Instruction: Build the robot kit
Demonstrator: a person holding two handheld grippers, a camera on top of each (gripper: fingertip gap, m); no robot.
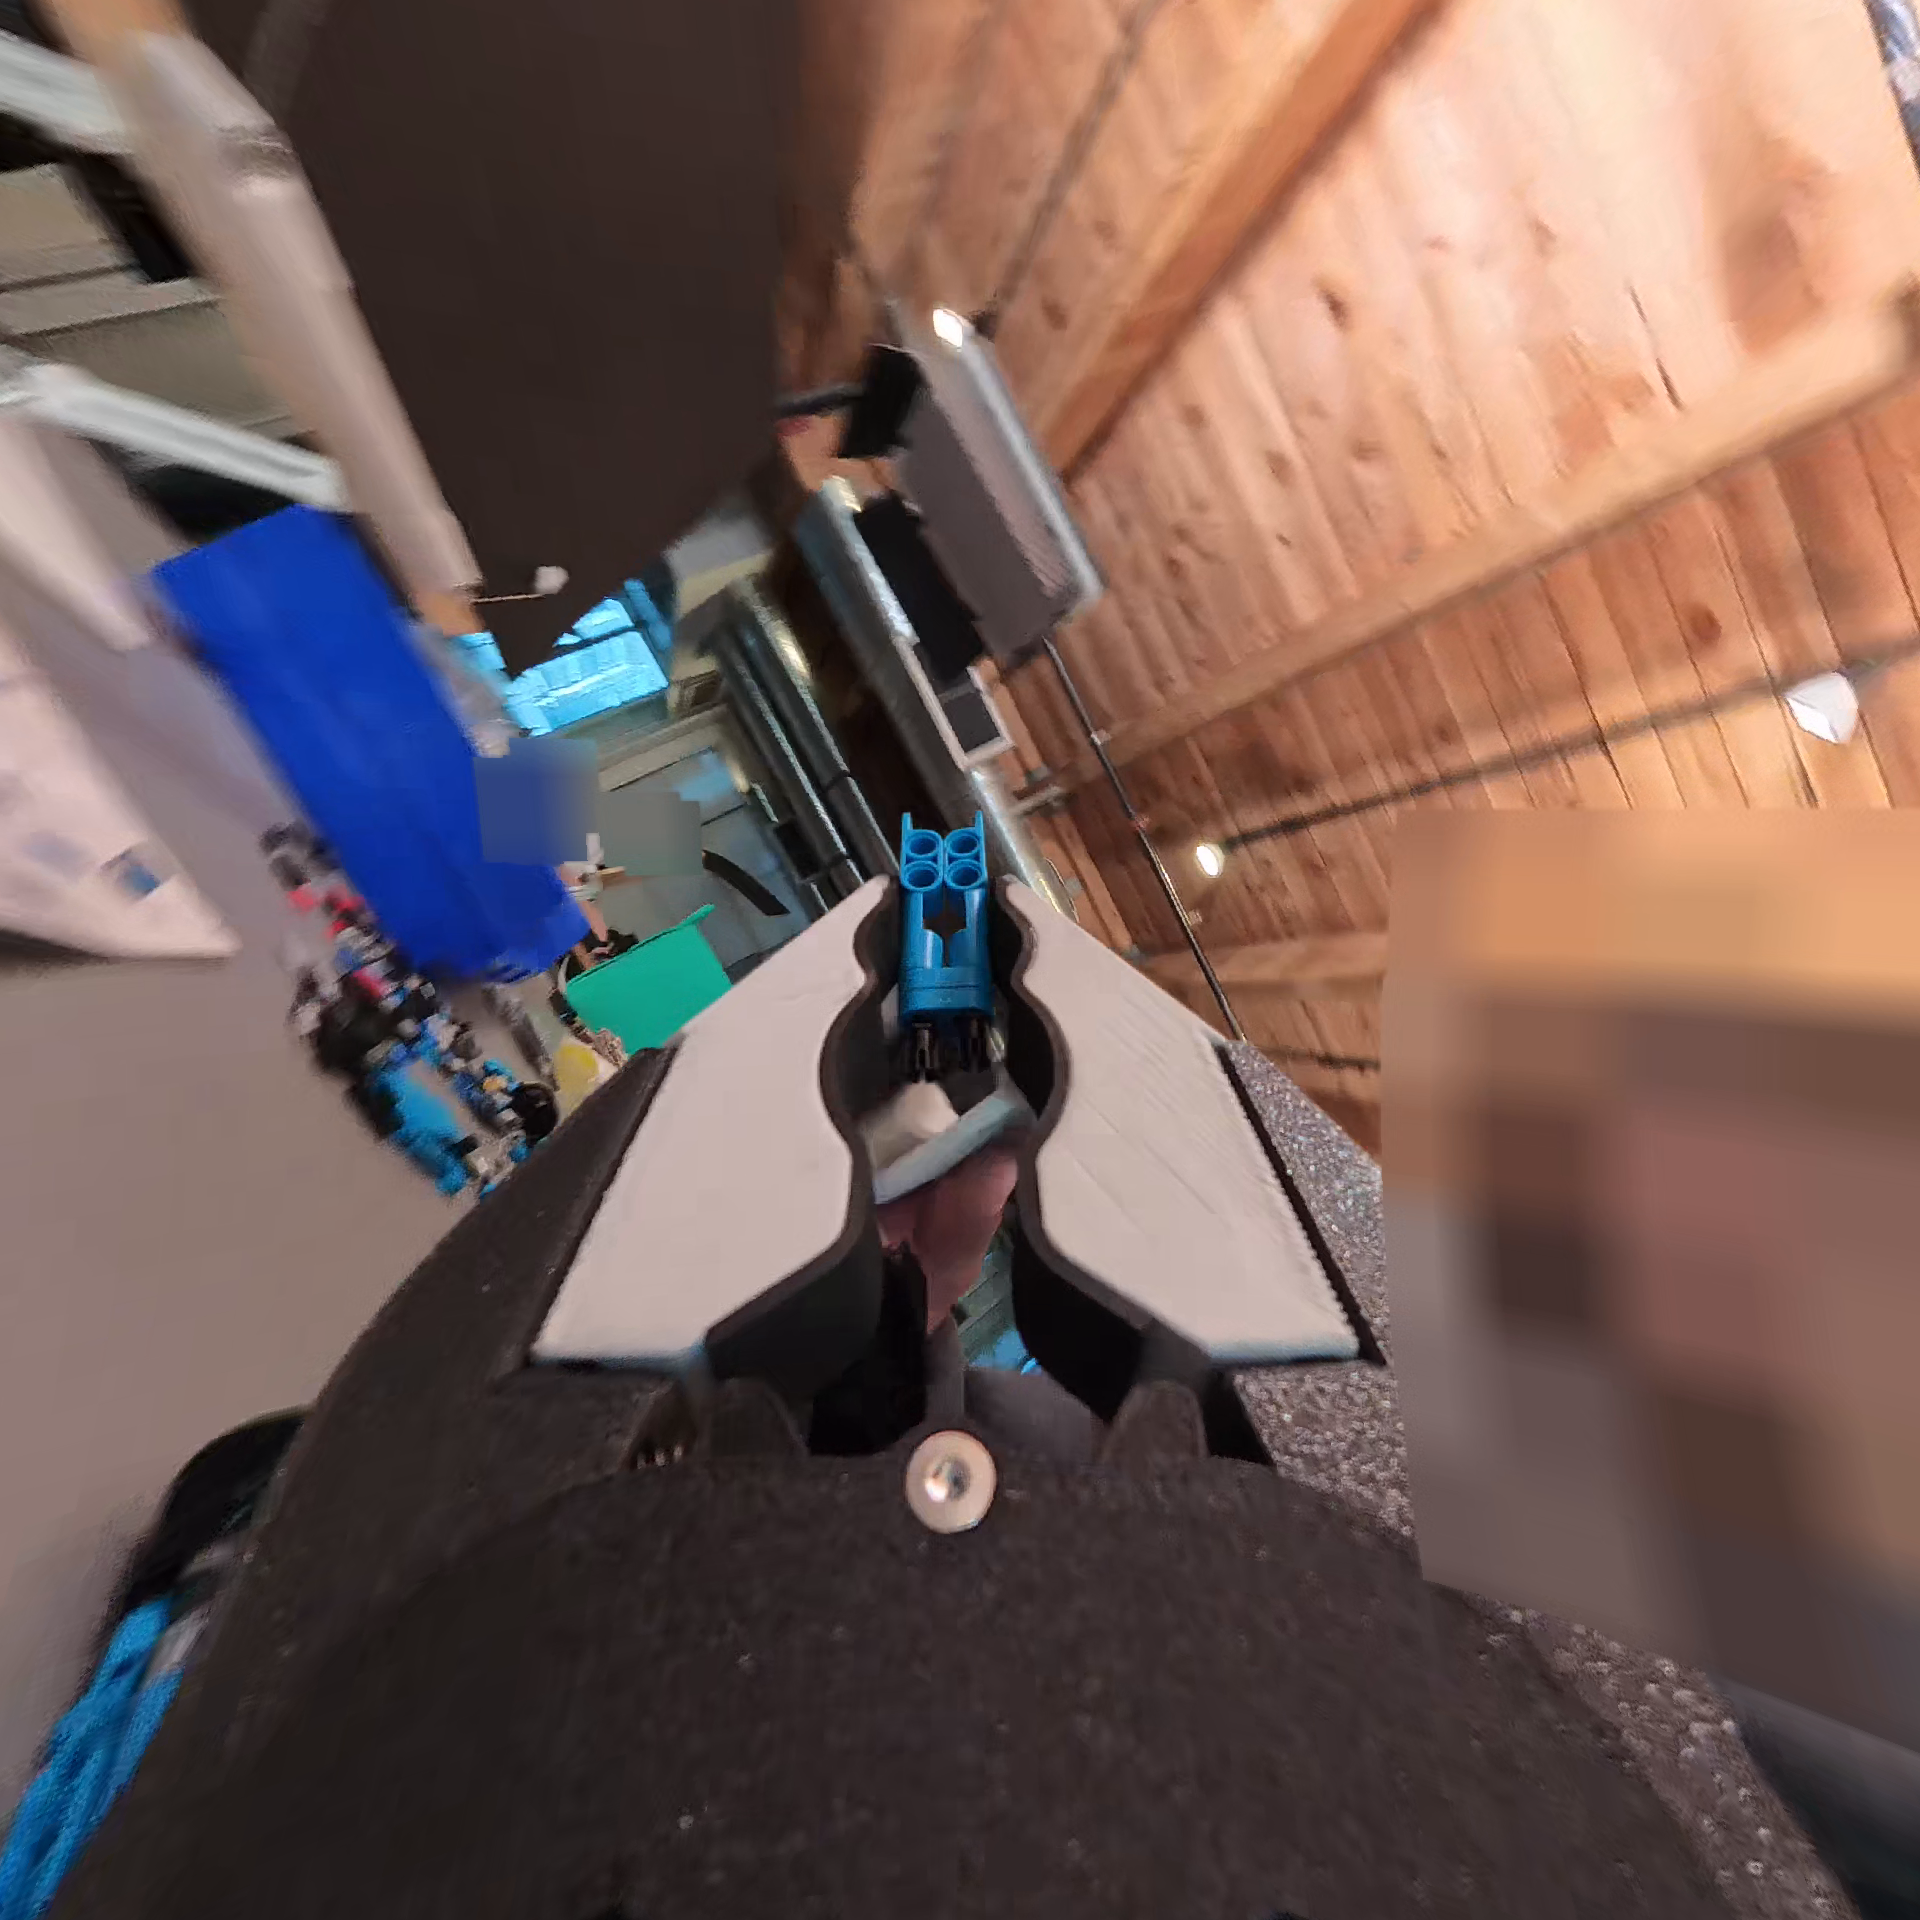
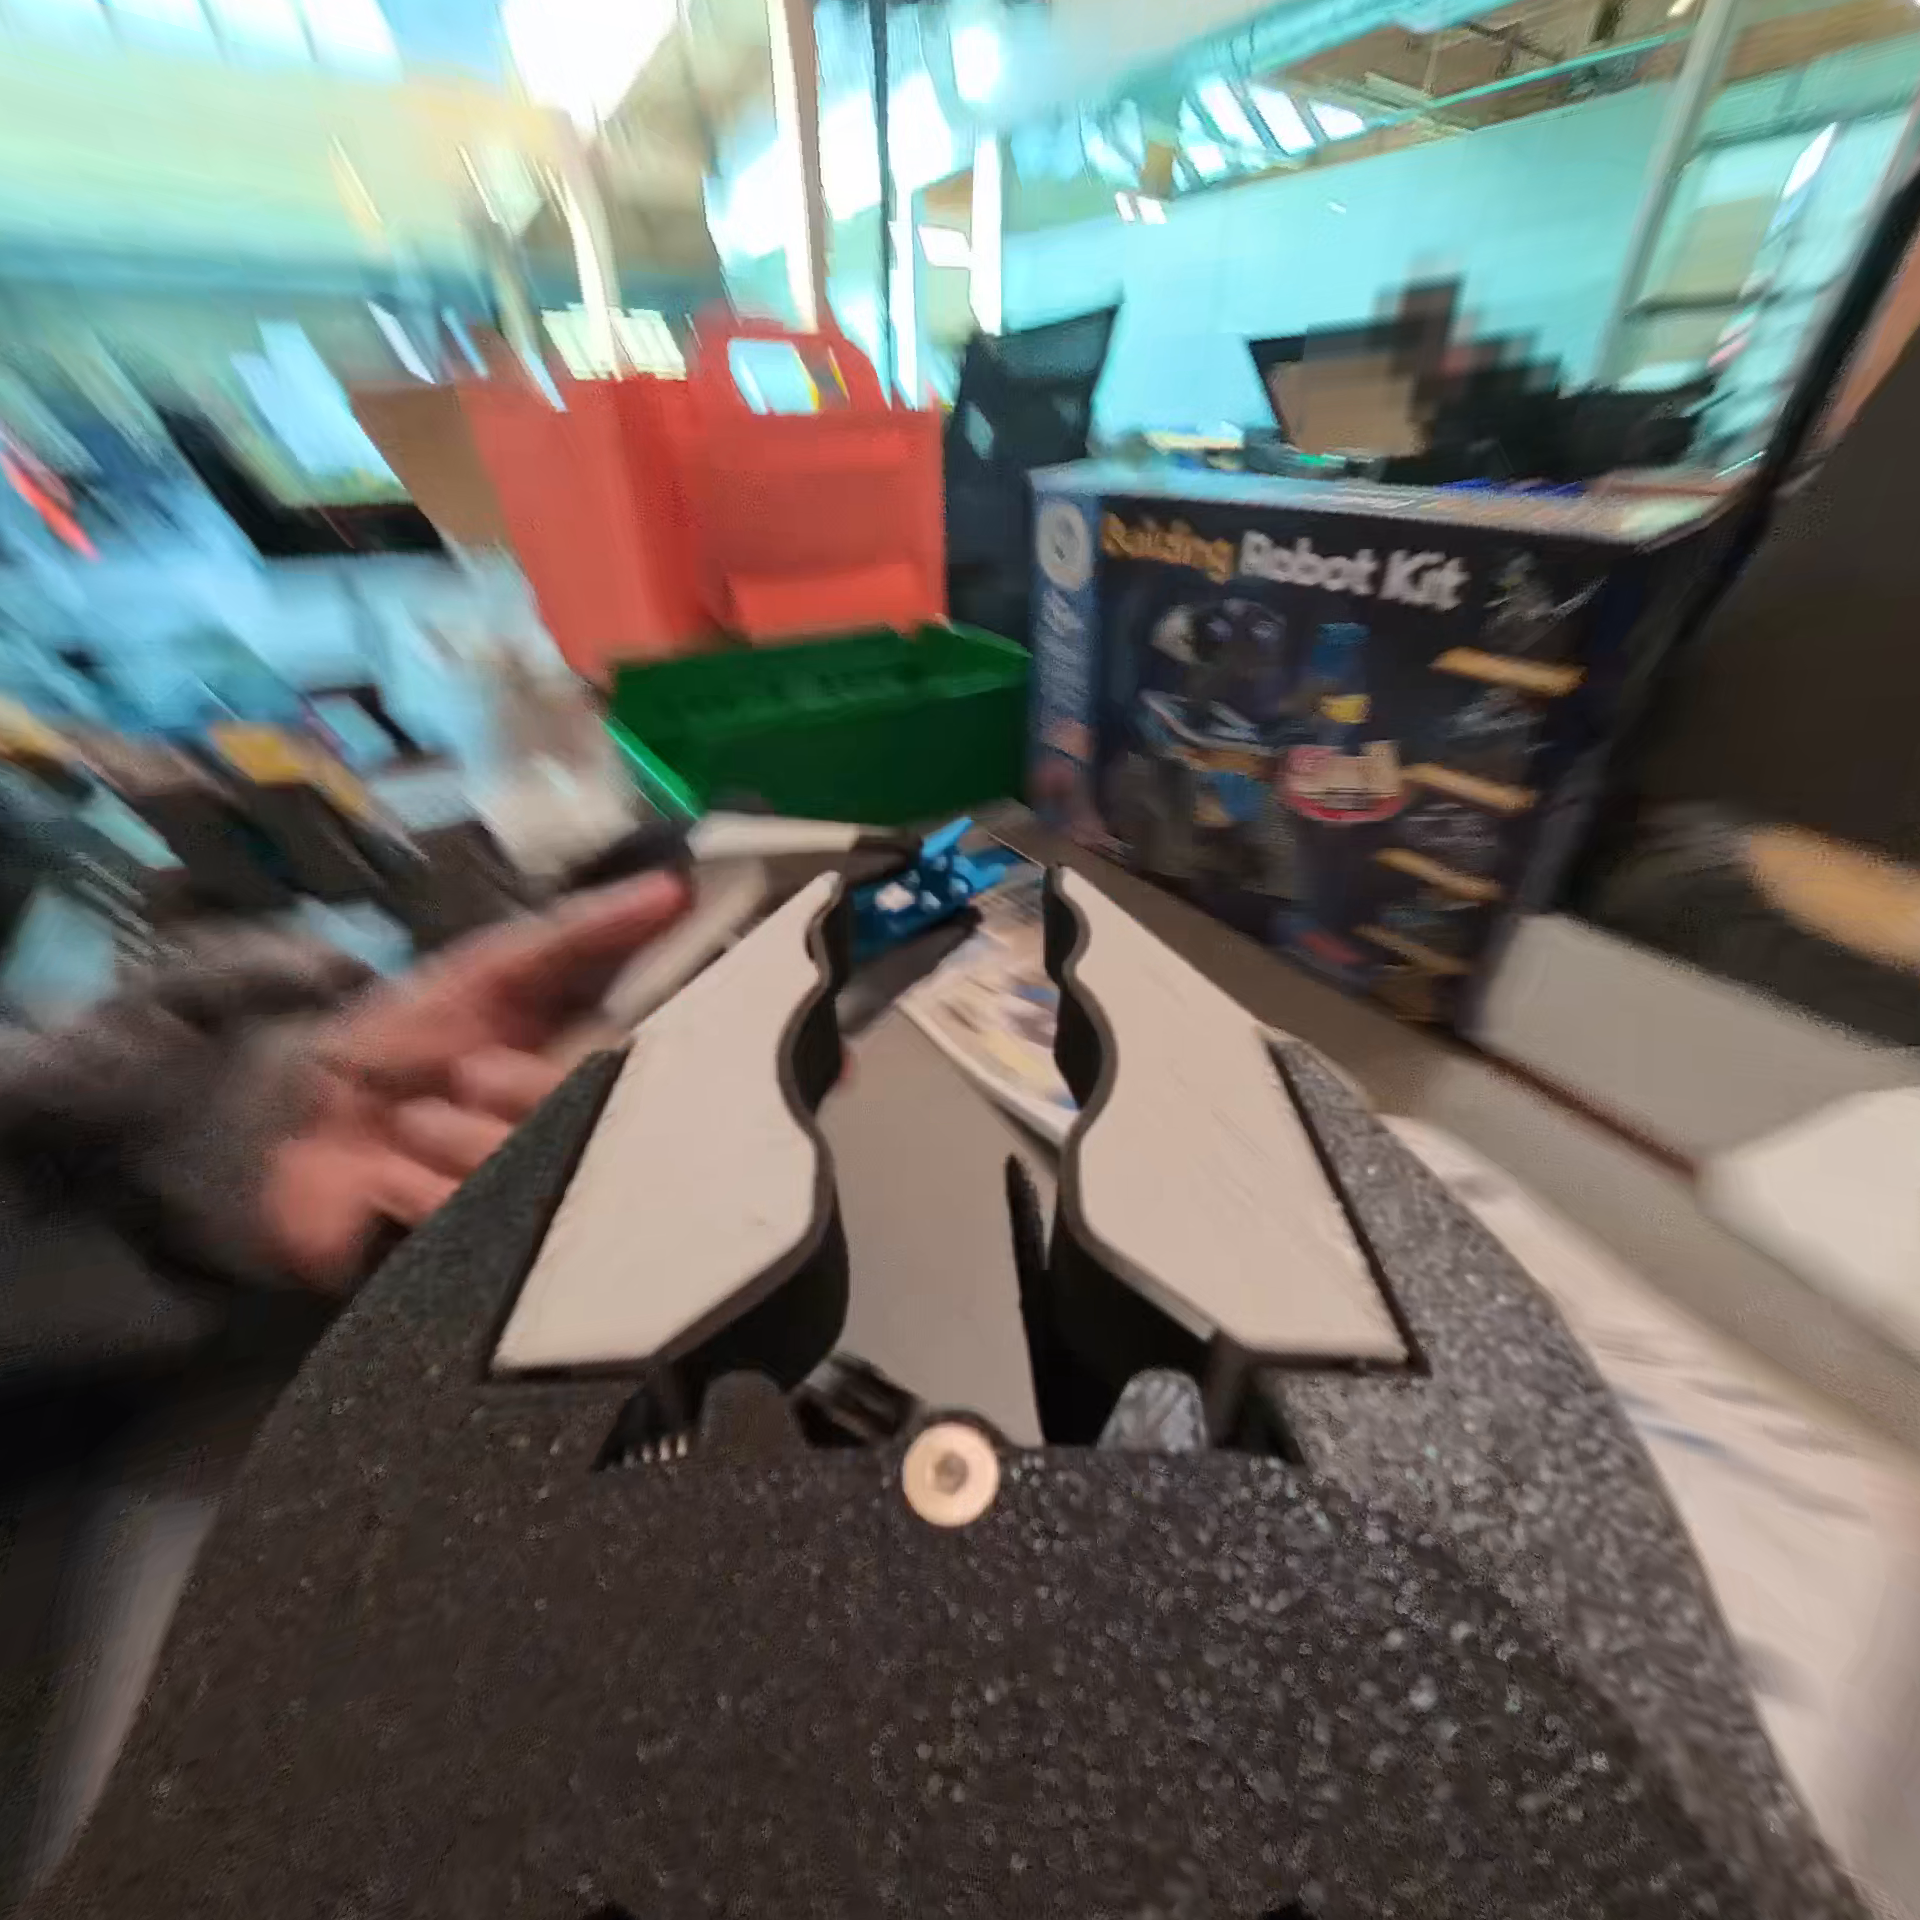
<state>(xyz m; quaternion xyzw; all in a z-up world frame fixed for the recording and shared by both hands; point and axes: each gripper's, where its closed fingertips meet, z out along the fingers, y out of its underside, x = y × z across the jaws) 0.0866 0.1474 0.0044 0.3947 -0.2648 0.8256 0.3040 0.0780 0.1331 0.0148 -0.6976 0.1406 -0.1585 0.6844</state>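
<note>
Blue perforated plastic piece [image 1: 942, 920] sitting pinched between the left gripper [image 1: 943, 904] tips, tilted up at a wooden plank ceiling [image 1: 1455, 416]. Right gripper [image 2: 940, 899] hanging parted, empty, over a grey table [image 2: 914, 1195]; only its view is showing a hand [image 2: 447, 1060], green bin [image 2: 831, 717], printed box [image 2: 1340, 717].

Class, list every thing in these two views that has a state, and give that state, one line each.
left gripper: shut on the blue toy part
blue toy part: clamped, upright, raised toward the ceiling
right gripper: open, empty
green crate: open-topped
printed box: closed, standing upright
</note>
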